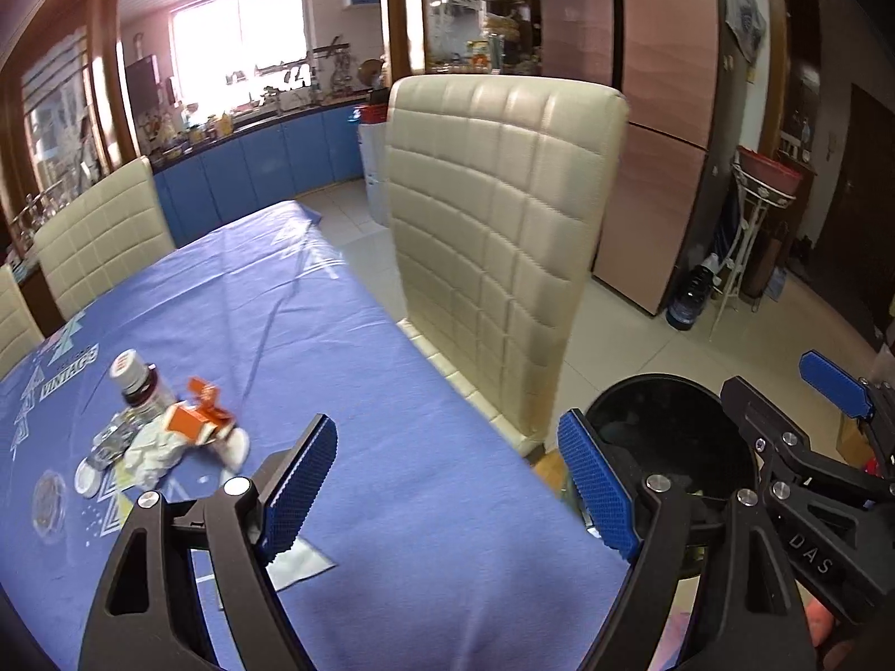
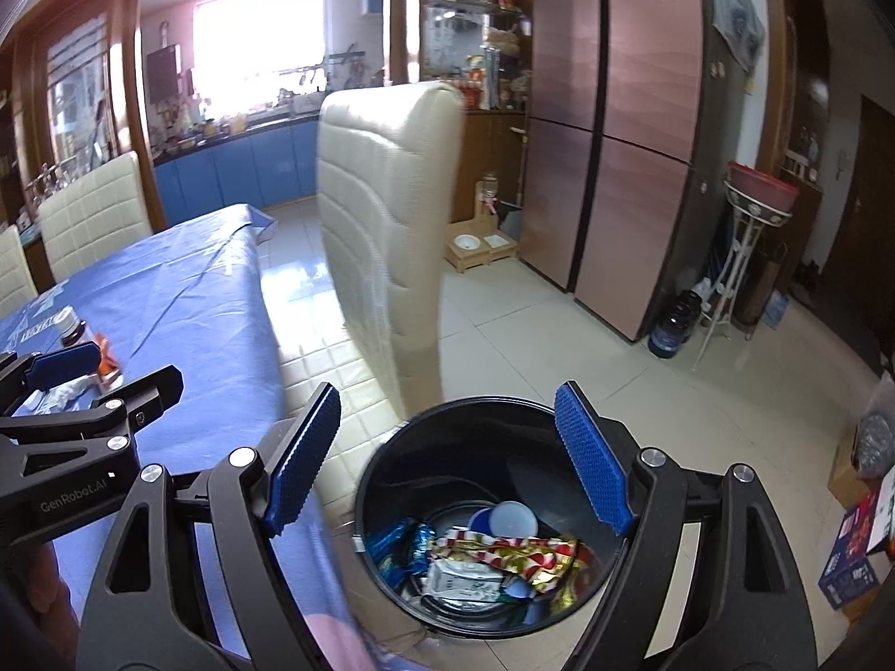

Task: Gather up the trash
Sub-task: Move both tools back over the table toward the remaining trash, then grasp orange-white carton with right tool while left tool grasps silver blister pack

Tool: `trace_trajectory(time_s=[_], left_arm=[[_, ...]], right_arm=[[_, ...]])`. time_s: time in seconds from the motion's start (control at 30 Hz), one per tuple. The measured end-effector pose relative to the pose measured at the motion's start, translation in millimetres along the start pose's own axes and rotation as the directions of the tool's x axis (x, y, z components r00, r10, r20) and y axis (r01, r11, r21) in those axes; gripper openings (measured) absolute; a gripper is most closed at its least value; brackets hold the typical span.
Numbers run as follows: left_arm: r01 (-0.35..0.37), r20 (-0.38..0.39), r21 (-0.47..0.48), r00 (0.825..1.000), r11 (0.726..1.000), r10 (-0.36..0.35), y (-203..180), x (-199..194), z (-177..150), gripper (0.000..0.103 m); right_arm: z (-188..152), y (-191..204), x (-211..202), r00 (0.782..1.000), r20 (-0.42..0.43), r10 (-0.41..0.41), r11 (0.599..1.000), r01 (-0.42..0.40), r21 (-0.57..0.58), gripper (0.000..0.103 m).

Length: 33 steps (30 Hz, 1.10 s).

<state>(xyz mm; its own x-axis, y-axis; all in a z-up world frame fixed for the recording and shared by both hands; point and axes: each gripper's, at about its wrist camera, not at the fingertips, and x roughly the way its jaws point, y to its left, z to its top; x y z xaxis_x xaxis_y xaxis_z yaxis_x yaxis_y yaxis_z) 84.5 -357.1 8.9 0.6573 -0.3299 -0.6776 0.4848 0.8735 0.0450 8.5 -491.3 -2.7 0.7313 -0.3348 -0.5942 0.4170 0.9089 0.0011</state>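
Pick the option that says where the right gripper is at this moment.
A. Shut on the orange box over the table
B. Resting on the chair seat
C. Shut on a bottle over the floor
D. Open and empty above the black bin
D: in the right wrist view the right gripper has its blue pads spread wide with nothing between them, directly over the black bin, which already holds wrappers.

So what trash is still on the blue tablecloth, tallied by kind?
Clear glass bottle with white cap: 1
Orange and white cardboard carton: 1
Crumpled white tissue: 1
Crushed silver foil wrapper: 1
Small white round lid: 1
Total: 5, as far as the left wrist view shows.
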Motion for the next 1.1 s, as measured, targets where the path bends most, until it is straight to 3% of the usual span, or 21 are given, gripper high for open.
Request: trace_trajectory(time_s=[0.47, 0.7, 0.93, 1.1], left_arm=[[-0.137, -0.024, -0.163, 0.991, 0.977, 0.135, 140, -17, -32, 0.079], [-0.205, -0.063, -0.223, 0.979, 0.953, 0.196, 210, -14, -53, 0.079], [-0.238, -0.113, -0.261, 0.97, 0.935, 0.215, 256, 1, -69, 0.079], [-0.268, -0.134, -0.242, 0.961, 0.933, 0.241, 279, 14, -64, 0.079]], right_arm=[[2, 144, 6, 0.987, -0.01, 0.158, 0.973, -0.158, -0.171, 0.081], [-2, 224, 29, 0.968, -0.087, 0.236, 0.936, -0.25, -0.248, 0.081], [-5, 283, 62, 0.968, -0.151, 0.2, 0.907, -0.242, -0.345, 0.08], [1, 299, 82, 0.964, -0.191, 0.185, 0.898, -0.244, -0.365, 0.08]])
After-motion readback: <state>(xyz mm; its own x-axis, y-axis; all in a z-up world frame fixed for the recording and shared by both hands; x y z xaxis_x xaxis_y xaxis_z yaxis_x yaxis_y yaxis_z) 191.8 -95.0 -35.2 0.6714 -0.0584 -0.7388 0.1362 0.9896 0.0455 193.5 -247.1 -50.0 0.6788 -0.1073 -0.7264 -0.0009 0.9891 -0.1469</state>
